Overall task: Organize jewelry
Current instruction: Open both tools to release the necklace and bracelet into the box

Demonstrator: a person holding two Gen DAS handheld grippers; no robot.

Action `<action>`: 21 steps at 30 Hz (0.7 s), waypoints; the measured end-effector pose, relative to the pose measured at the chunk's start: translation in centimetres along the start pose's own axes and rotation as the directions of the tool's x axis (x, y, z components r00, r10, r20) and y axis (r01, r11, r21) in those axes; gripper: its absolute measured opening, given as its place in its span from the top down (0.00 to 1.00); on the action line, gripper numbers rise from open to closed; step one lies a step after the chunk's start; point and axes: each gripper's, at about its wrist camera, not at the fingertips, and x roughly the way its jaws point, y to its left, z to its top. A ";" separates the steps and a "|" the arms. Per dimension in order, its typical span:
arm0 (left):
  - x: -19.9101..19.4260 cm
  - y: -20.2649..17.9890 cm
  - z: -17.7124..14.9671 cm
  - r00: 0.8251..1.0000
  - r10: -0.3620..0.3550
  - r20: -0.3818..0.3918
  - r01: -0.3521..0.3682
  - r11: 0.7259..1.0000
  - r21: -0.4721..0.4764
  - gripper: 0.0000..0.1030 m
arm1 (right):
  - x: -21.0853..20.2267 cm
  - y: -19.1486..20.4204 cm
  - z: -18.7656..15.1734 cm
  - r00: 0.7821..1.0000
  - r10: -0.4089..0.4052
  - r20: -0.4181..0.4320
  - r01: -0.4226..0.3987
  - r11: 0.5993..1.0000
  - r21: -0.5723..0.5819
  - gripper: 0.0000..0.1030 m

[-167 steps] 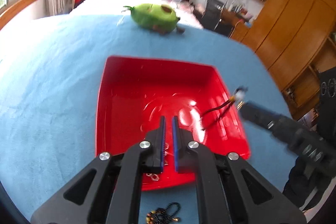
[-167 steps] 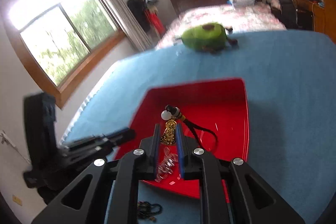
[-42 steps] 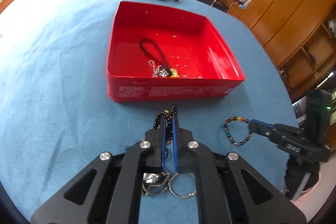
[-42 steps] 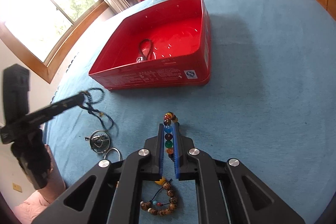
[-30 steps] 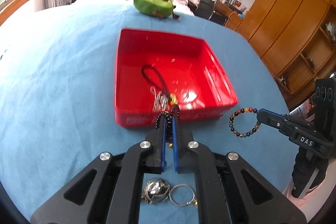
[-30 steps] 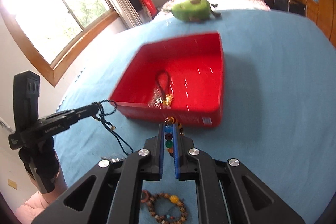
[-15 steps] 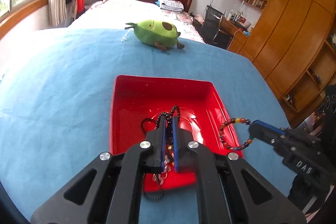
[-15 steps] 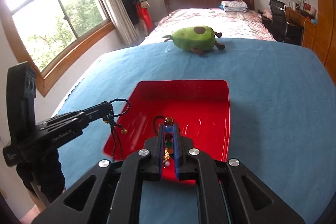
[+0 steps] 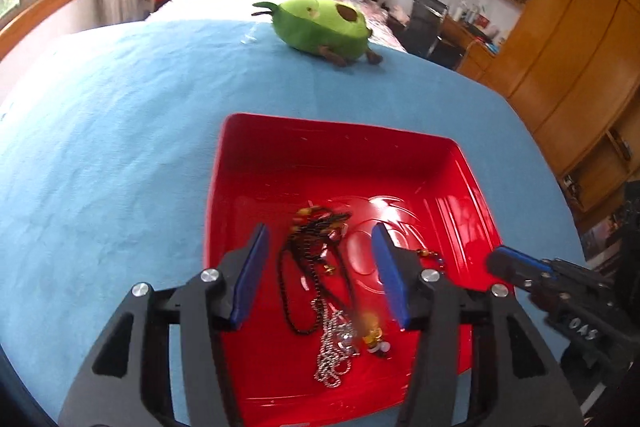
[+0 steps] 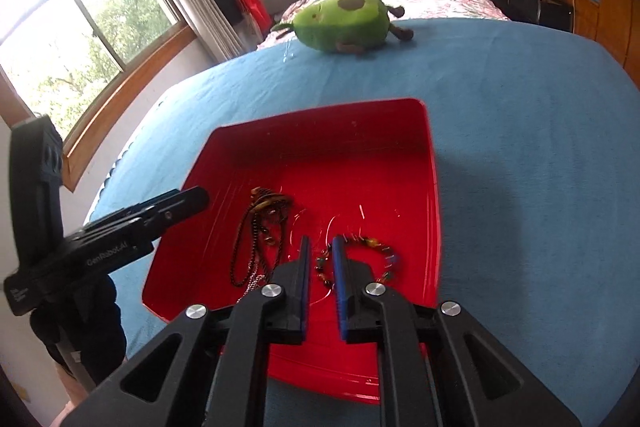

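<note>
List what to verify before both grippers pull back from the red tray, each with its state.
1. Left gripper jaws have just been opening and stand clear of the black necklace: ok.
2. Black necklace inside the red tray: ok.
3. Beaded bracelet freed from the right gripper: cannot tell; the jaws are nearly together, with beads by the tips.
4. Bracelet over the tray, not the blue cloth: ok.
5. Pieces lying apart: not ok; the necklace overlaps the silver chain.
</note>
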 end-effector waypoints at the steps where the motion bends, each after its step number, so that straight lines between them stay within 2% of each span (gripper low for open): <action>1: -0.5 0.1 -0.1 1.000 0.003 0.007 -0.003 1.000 0.000 0.46 | -0.6 0.1 -0.2 1.000 -0.006 0.010 0.006 1.000 -0.004 0.89; 7: -3.5 0.7 -1.3 0.998 0.053 0.027 -0.053 0.999 -0.010 0.39 | -1.9 0.9 -1.0 1.000 -0.009 0.020 0.009 1.000 -0.017 0.88; 12: -6.0 0.7 -3.1 0.997 0.062 0.047 -0.063 0.998 0.012 0.34 | -2.2 1.2 -1.8 1.000 -0.010 0.008 0.010 1.000 -0.026 0.88; 16: -7.1 0.7 -4.6 0.998 0.054 0.034 -0.054 0.998 0.011 0.31 | -2.4 1.2 -2.9 1.000 -0.012 -0.007 0.012 1.000 -0.025 0.88; 21: -7.8 0.5 -6.5 0.997 0.076 0.017 -0.077 0.996 0.041 0.31 | -2.8 1.0 -4.3 1.000 -0.011 -0.024 0.010 1.000 -0.015 0.88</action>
